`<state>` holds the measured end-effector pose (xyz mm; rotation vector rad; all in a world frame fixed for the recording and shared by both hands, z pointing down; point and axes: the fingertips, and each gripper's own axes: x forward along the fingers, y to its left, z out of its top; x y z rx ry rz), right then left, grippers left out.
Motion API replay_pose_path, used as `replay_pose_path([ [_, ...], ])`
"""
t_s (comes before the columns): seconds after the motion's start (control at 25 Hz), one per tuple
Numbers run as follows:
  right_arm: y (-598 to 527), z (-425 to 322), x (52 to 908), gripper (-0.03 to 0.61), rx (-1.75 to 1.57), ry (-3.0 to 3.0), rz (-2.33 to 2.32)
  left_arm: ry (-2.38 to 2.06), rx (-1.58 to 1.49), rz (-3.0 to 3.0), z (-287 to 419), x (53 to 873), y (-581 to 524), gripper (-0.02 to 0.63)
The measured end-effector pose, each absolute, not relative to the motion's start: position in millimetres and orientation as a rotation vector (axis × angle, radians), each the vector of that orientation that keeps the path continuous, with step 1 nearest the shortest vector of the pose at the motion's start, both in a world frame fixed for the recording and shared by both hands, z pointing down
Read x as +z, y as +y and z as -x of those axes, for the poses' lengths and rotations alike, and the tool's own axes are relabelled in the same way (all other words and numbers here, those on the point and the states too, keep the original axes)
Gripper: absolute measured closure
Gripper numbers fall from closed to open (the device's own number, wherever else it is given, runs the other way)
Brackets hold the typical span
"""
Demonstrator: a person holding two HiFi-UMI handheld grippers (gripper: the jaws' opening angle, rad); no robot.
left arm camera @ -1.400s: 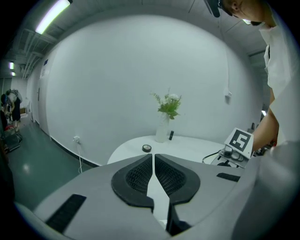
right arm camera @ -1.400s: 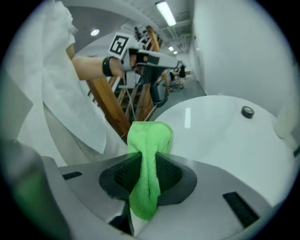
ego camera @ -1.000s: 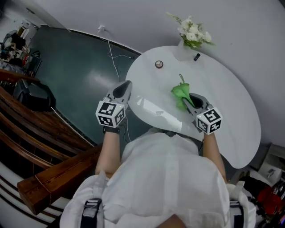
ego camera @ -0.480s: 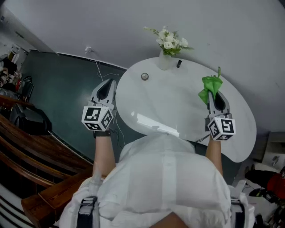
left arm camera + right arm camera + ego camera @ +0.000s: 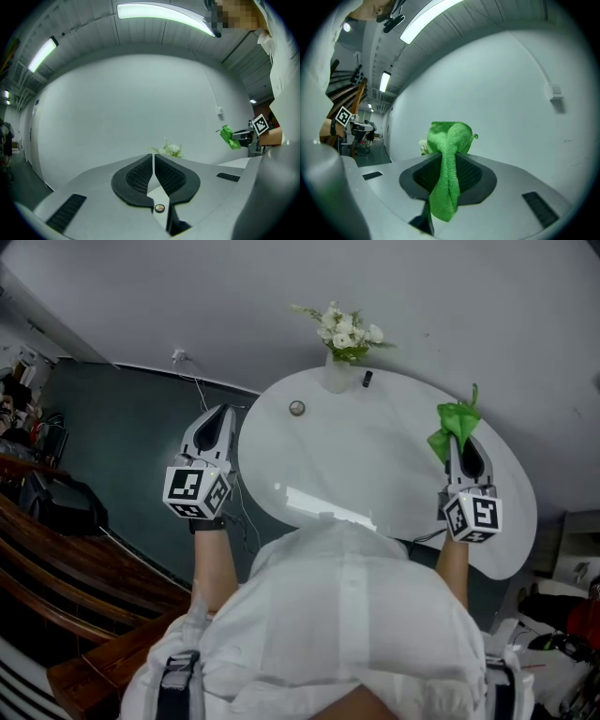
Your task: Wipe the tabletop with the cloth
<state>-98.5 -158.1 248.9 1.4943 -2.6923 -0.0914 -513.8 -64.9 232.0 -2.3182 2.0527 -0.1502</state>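
A green cloth point(image 5: 454, 426) hangs bunched from my right gripper point(image 5: 461, 444), which is shut on it and held up above the right part of the white oval table point(image 5: 375, 465). In the right gripper view the cloth point(image 5: 449, 164) is pinched between the dark pads and droops over them. My left gripper point(image 5: 217, 420) is raised off the table's left edge, over the dark floor, jaws shut with nothing between them. In the left gripper view its pads point(image 5: 140, 176) meet, and the cloth point(image 5: 228, 137) shows far right.
A white vase of flowers point(image 5: 342, 343) stands at the table's far edge, with a small dark object point(image 5: 367, 379) beside it and a small round disc point(image 5: 296, 408) to the left. A cable point(image 5: 202, 390) runs across the floor. Wooden stairs point(image 5: 56, 559) lie at the left.
My right gripper has lifted the cloth off the table's middle and carried it to the right and up. The left gripper rose slightly beside the table.
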Motion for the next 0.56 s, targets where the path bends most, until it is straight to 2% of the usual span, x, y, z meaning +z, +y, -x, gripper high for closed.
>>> replay_pose_path([
  [0.56,-148.5,90.6,235.3,0.502,-0.109,-2.689,-1.551,2.02,-0.12,2.33,505.9,225.3,-57.4,0.586],
])
